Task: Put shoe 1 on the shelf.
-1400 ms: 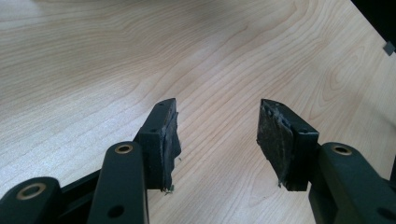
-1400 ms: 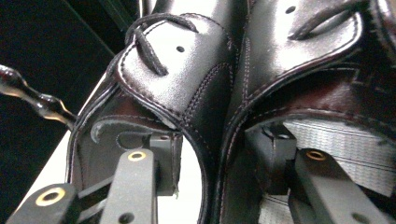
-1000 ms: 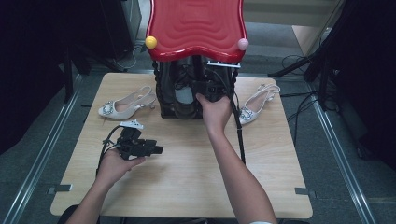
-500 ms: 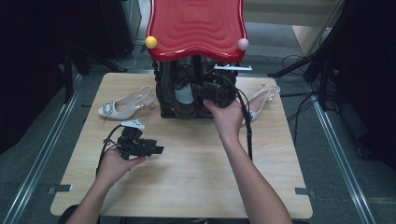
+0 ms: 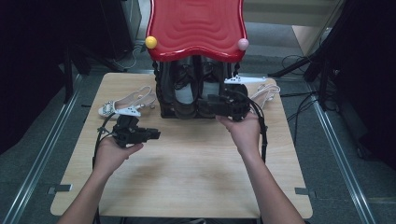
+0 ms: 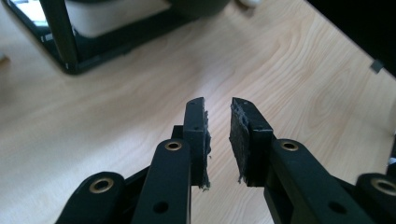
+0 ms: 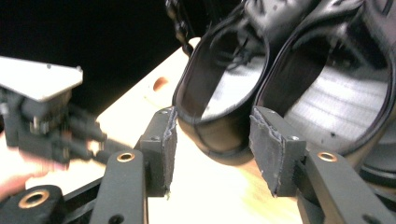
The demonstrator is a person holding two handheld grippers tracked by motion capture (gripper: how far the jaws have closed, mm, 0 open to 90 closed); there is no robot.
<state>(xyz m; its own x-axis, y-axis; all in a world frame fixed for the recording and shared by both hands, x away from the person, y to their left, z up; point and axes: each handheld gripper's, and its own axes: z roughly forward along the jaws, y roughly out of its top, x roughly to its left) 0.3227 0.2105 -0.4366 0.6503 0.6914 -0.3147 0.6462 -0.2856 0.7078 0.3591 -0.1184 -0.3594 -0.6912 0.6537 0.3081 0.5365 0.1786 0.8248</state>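
The right gripper (image 7: 212, 154) stands at the heel of a black shoe (image 7: 223, 100) at the front of the black rack (image 5: 169, 100) under the red board (image 5: 196, 25), its jaws spread either side of the heel with a gap showing, so it grips nothing yet. To do this step well, it likely should push in until the pads flank the heel counter, close firmly, then draw the shoe straight out, clear of its neighbour. The blur makes contact hard to judge. The left gripper (image 6: 218, 140) hovers over the bare table (image 5: 196, 177), and its jaws have just been closing, nearly together with nothing between them. Since the earlier frames the right hand has slid rightward along the rack front, while the left gripper has lifted a little.
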